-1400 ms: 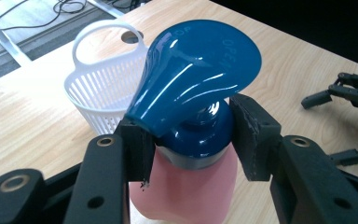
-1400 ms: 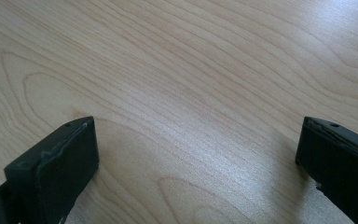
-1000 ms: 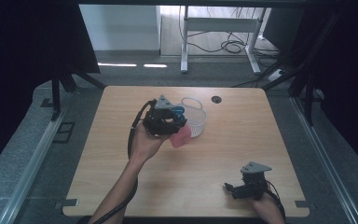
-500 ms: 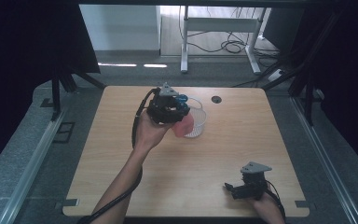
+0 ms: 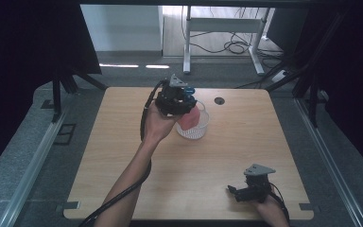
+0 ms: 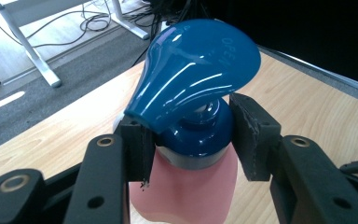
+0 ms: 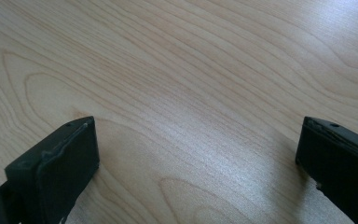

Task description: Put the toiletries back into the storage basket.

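My left hand-held gripper (image 6: 193, 140) clamps the blue pump collar of a pink bottle (image 6: 186, 186), 1 jaw on each side — the bottle sits inside a clear cup (image 5: 194, 128) near the far middle of the counter (image 5: 123, 156). My right hand-held gripper (image 7: 196, 158) rests low at the near right corner, jaws spread wide over bare wood.

— What sort of place is this?
— A lab or test room: a bare wooden table (image 5: 123, 142) ringed by black curtains (image 5: 23, 42), grey carpet (image 5: 19, 165), and a desk frame (image 5: 222, 28) behind with loose cables (image 5: 227, 46) (quite untidy).
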